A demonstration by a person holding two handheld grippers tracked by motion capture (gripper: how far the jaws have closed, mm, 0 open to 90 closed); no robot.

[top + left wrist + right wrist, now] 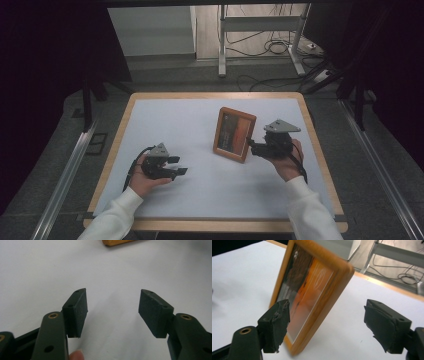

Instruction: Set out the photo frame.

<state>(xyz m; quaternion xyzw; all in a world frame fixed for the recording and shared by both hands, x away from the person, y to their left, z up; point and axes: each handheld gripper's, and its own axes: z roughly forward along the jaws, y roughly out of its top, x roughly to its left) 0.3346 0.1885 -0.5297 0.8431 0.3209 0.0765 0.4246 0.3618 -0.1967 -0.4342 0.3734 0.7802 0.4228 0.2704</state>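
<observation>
Presently, left gripper [176,166]: my fingers [77,312] parted over white desk [170,120].
Right gripper [248,144]: fingers parted, straddling edge of upright orange wooden picture frame [234,134].

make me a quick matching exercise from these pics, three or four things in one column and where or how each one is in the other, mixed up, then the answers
Things:
1. picture frame
2. left gripper
3. right gripper
4. table

States:
A. open, over bare white surface, away from the frame
B. stands tilted, wooden border
C. white top with a wooden rim
D. open, jaws on either side of the frame's edge

Pairs: 1-B, 2-A, 3-D, 4-C
</observation>
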